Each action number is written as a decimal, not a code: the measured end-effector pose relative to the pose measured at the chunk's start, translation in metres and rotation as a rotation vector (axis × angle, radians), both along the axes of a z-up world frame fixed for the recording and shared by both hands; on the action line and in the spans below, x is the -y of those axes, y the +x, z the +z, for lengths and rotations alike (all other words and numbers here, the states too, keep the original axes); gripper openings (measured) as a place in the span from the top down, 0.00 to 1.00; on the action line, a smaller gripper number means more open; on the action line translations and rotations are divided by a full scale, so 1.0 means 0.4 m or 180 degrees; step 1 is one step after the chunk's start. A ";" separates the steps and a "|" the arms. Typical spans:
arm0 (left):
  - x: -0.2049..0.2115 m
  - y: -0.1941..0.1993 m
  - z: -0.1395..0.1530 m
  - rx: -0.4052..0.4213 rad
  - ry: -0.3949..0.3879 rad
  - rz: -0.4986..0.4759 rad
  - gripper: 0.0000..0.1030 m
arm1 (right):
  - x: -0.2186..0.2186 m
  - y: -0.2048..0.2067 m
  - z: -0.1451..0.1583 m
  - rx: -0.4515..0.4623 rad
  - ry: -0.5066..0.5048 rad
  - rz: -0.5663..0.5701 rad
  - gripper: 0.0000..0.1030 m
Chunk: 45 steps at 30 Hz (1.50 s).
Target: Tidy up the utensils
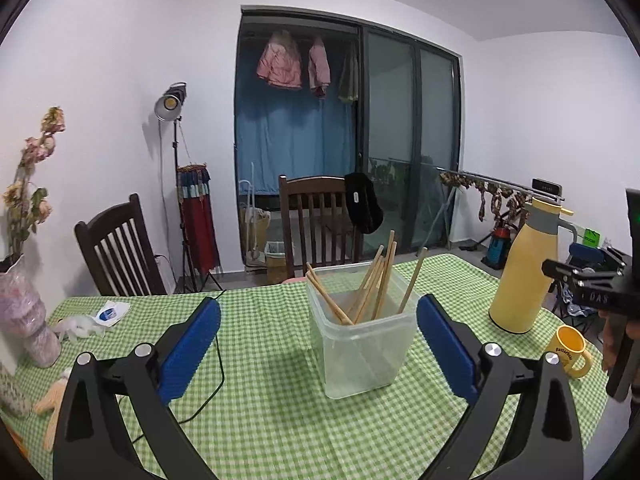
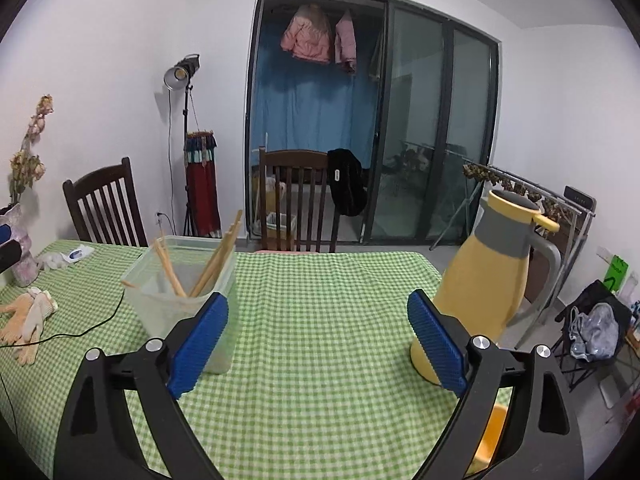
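Note:
A clear plastic container (image 1: 362, 344) stands on the green checked tablecloth (image 1: 260, 420) and holds several wooden chopsticks (image 1: 374, 288) leaning upright. My left gripper (image 1: 318, 312) is open and empty, its blue pads to either side of the container, nearer the camera. In the right wrist view the container (image 2: 180, 304) with the chopsticks (image 2: 216, 260) is at the left, just behind the left pad. My right gripper (image 2: 318, 312) is open and empty over bare cloth (image 2: 320, 320).
A yellow thermos jug (image 1: 524, 268) (image 2: 488, 276) and a yellow mug (image 1: 570, 350) stand at the right. A vase of dried flowers (image 1: 24, 320), gloves (image 2: 28, 320), a black cable (image 1: 216, 380) and a packet (image 1: 110, 314) lie left. Two chairs (image 1: 316, 216) stand behind.

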<state>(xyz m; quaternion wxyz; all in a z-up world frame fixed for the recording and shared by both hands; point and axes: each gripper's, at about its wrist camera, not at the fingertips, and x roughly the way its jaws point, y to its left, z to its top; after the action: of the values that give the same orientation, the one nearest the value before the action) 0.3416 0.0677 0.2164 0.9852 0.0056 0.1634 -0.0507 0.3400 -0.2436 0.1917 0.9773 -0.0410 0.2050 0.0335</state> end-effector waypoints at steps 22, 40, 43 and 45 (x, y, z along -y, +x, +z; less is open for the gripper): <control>0.095 -0.439 -0.240 0.0171 -0.0017 0.0290 0.07 | -0.060 -0.393 -0.214 0.0281 0.0011 0.0165 0.13; 0.160 -0.830 -0.364 0.0203 -0.0009 0.0384 0.07 | -0.096 -0.708 -0.329 0.0359 0.0067 0.0109 0.11; 0.163 -0.877 -0.393 0.0172 -0.0027 0.0353 0.07 | -0.101 -0.745 -0.342 0.0451 -0.0031 -0.0038 0.11; 0.165 -0.900 -0.407 0.0142 -0.0057 0.0323 0.07 | -0.094 -0.769 -0.343 0.0502 0.0022 -0.0143 0.11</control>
<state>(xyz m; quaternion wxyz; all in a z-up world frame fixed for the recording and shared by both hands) -0.0185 0.0018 0.0537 0.9899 -0.0103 0.1410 -0.0020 0.0323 -0.2061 0.0546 0.9911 -0.0355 0.1281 0.0089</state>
